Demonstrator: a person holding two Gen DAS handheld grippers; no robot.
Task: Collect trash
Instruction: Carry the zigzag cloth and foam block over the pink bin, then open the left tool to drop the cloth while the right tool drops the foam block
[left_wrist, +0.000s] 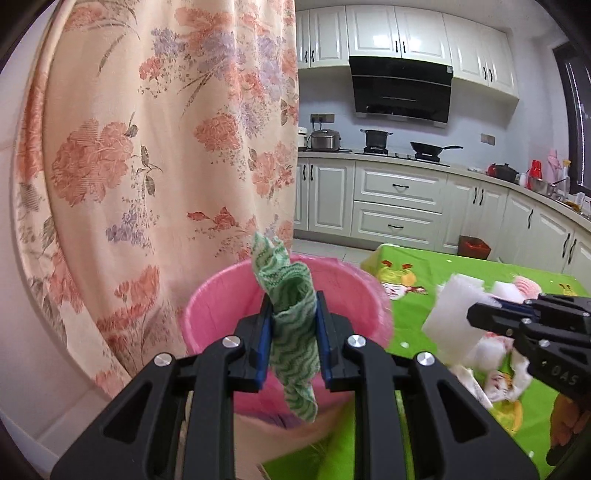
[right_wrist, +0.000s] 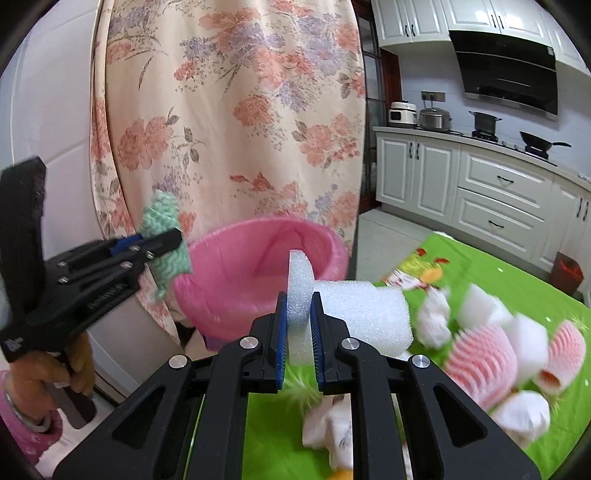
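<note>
My left gripper (left_wrist: 293, 314) is shut on a green wavy-patterned cloth (left_wrist: 293, 332) and holds it over the near rim of a pink bag-lined bin (left_wrist: 221, 295). It also shows in the right wrist view (right_wrist: 173, 240) with the cloth (right_wrist: 162, 218). My right gripper (right_wrist: 298, 306) is shut on a white foam piece (right_wrist: 354, 314), just in front of the pink bin (right_wrist: 236, 266). The right gripper (left_wrist: 476, 315) and foam (left_wrist: 448, 314) show at the right of the left wrist view.
A green cartoon tablecloth (right_wrist: 498, 288) carries several pieces of trash: pink foam fruit nets (right_wrist: 484, 354), white foam blocks (right_wrist: 476, 302), crumpled paper (right_wrist: 332, 428). A floral curtain (left_wrist: 166, 147) hangs behind the bin. Kitchen cabinets (left_wrist: 399, 199) and a small red bin (left_wrist: 474, 247) stand beyond.
</note>
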